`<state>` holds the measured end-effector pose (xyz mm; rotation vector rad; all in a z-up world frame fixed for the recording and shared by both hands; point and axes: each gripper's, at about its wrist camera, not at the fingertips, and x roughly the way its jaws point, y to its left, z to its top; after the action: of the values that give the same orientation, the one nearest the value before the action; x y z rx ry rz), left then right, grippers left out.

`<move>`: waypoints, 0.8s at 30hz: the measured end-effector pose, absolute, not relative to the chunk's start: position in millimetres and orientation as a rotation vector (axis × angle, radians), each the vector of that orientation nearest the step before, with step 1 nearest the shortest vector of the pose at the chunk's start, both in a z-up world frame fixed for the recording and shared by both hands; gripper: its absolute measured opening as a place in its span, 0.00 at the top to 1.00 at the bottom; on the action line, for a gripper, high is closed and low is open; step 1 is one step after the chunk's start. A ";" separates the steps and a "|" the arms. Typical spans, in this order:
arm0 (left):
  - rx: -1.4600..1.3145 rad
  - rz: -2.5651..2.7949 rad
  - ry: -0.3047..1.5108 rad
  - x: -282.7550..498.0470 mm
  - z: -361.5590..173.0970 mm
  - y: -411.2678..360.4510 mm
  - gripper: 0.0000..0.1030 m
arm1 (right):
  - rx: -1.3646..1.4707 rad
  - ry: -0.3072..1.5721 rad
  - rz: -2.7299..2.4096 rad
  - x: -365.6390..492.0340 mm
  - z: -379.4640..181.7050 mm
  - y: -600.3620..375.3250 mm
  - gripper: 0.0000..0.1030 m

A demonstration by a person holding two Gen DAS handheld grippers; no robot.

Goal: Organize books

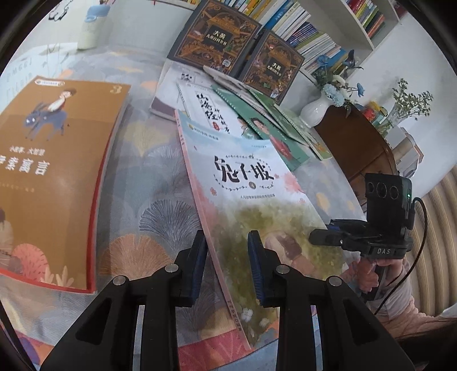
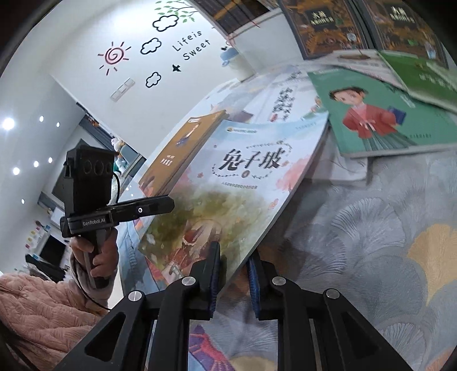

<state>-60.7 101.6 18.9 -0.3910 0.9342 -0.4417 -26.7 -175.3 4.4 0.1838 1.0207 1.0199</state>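
Note:
A pale picture book (image 1: 251, 182) with a pink spine is tilted up off the patterned tablecloth (image 1: 148, 182). My left gripper (image 1: 227, 256) is shut on its spine edge near the bottom corner; the right wrist view shows this gripper (image 2: 171, 204) at the book's (image 2: 242, 177) left side. My right gripper (image 2: 234, 268) straddles the opposite lower edge. One pad lies over the cover and a slim gap shows at the other pad, so it stands open. In the left wrist view the right gripper (image 1: 311, 238) sits at the book's right edge.
An orange book (image 1: 57, 171) lies flat at the left. Several green and white books (image 1: 274, 134) are fanned out behind, against two dark box sets (image 1: 214, 37). A full bookshelf (image 1: 300, 25) and a white vase (image 1: 317, 108) stand beyond. A person's hand and pink sleeve hold each handle.

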 end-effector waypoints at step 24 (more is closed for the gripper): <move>-0.395 -0.242 0.712 -52.9 86.0 248.0 0.75 | 0.066 0.836 1.115 -8.0 64.3 -4.1 0.82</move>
<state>-52.9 248.0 86.0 -0.3946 0.7115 -0.2418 -8.0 -4.1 64.3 0.0656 0.8363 1.1147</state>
